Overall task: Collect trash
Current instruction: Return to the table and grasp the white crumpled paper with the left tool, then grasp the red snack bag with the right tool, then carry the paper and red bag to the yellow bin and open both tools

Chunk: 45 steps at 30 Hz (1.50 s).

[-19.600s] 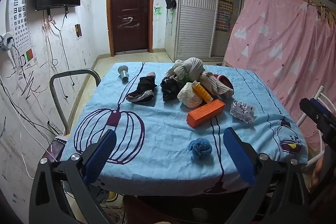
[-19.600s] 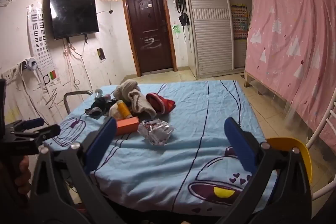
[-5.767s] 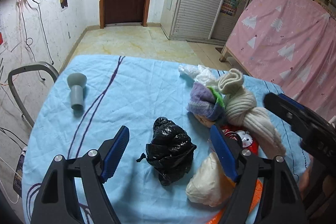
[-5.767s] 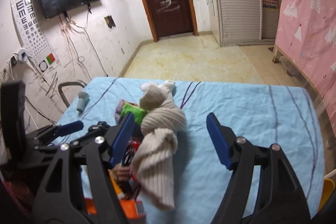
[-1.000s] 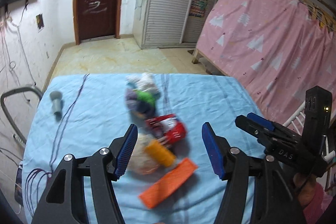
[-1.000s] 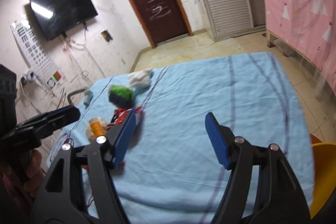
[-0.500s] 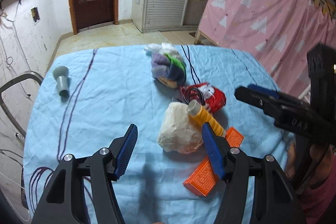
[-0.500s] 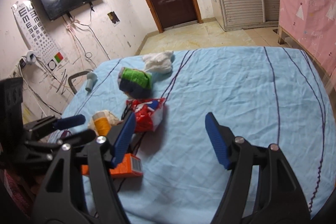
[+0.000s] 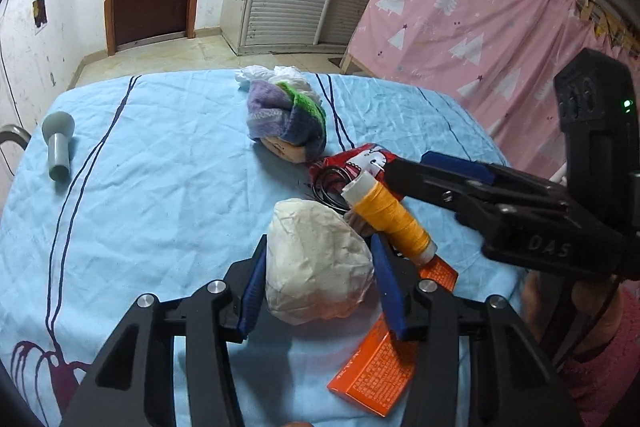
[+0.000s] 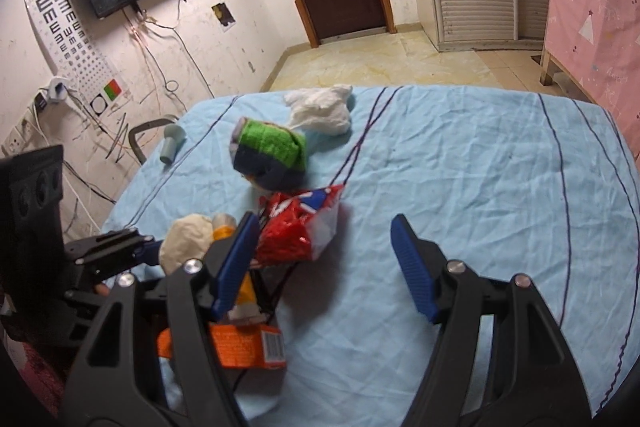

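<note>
A crumpled cream paper ball (image 9: 316,261) lies on the blue tablecloth (image 9: 160,195). My left gripper (image 9: 320,281) has its blue pads on both sides of the ball, closed against it. The ball also shows in the right wrist view (image 10: 186,241). My right gripper (image 10: 324,267) is open and empty, hovering over a red snack wrapper (image 10: 298,229); it shows from the side in the left wrist view (image 9: 460,183). An orange box (image 9: 384,359) and a spool of yellow thread (image 9: 388,215) lie beside the ball.
A rolled purple-green sock bundle (image 9: 288,121) and a white crumpled tissue (image 10: 320,109) lie further back. A grey funnel-shaped object (image 9: 58,143) lies at the far left. A black cable (image 9: 328,187) sits by the wrapper. A pink curtain (image 9: 480,19) hangs at right.
My left gripper has moved forward and down onto the cream paper ball and narrowed around it. My right gripper has come closer to the red wrapper.
</note>
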Motion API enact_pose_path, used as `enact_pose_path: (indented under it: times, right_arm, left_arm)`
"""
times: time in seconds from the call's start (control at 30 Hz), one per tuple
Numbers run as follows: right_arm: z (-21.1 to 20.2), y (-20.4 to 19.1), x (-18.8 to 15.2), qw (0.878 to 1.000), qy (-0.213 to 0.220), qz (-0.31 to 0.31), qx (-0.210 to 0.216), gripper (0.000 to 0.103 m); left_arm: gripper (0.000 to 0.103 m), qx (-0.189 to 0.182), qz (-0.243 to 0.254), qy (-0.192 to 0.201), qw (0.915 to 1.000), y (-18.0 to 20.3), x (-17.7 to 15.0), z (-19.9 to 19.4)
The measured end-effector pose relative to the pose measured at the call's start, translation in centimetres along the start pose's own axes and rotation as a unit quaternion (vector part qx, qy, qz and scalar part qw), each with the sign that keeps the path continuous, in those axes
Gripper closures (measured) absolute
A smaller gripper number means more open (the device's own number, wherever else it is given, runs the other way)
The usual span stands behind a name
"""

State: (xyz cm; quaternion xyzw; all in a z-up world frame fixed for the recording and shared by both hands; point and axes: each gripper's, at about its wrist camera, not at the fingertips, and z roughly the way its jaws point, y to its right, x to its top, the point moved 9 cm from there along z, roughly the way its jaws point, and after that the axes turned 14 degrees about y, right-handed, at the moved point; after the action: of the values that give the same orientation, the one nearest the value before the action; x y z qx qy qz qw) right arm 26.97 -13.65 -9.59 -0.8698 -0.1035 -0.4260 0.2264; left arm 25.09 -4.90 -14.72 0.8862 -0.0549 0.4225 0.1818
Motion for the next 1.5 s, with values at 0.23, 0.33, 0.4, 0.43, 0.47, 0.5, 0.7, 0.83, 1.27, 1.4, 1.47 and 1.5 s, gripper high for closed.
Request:
enact_pose_path:
  times: [0.23,0.33,0.4,0.43,0.47,0.5,0.7,0.83,1.27,1.4,1.47,1.5]
  right_arm:
    - [1.1,-1.3,-0.5,1.000,-0.018,-0.018,0.013,0.062]
    - [1.4,-1.6,-0.8,0.999,-0.024,-0.026,0.011,0.076]
    - [1.4,-2.0,-0.8,0.999,-0.021,-0.033,0.009,0.077]
    - [1.2,-2.1,-0.6,0.999,-0.015,-0.035,0.006,0.078]
    - [1.1,-2.1,-0.5,0.999,-0.012,-0.035,0.005,0.078]
    - [1.0,-2.1,-0.4,0.999,-0.009,-0.036,0.002,0.078]
    - [-0.5,-1.7,0.7,0.999,0.014,-0.033,-0.004,0.077]
    - [-2.0,-1.3,1.3,0.999,0.031,-0.028,-0.003,0.077]
    - [-7.0,0.5,2.8,0.997,0.081,-0.012,-0.003,0.077]
    - [-8.7,1.8,3.2,0.995,0.097,-0.001,-0.005,0.077]
    - [-9.8,2.6,3.3,0.994,0.108,0.006,-0.009,0.077]
    - [-10.2,2.9,3.4,0.993,0.113,0.009,-0.011,0.077]
  left_arm:
    - [0.062,0.026,-0.038,0.045,0.9979,-3.1,1.3,-3.0]
    - [0.062,0.040,-0.044,0.049,0.9970,-4.2,1.4,-3.7]
    - [0.062,0.044,-0.050,0.048,0.9966,-4.7,1.3,-3.9]
    - [0.062,0.046,-0.052,0.049,0.9964,-5.0,1.3,-3.9]
    - [0.062,0.048,-0.055,0.049,0.9961,-5.2,1.3,-4.0]
    - [0.062,0.049,-0.057,0.049,0.9960,-5.1,1.3,-3.9]
    - [0.062,0.050,-0.054,0.054,0.9958,-4.9,1.4,-4.7]
    - [0.062,0.053,-0.047,0.060,0.9957,-4.1,1.9,-5.4]
    - [0.062,0.056,-0.010,0.072,0.9958,-0.2,3.1,-6.7]
    - [0.062,0.051,0.004,0.075,0.9959,1.6,3.4,-7.0]
    - [0.062,0.048,0.012,0.076,0.9959,2.8,3.6,-6.9]
    - [0.062,0.046,0.016,0.076,0.9959,3.5,3.7,-6.9]
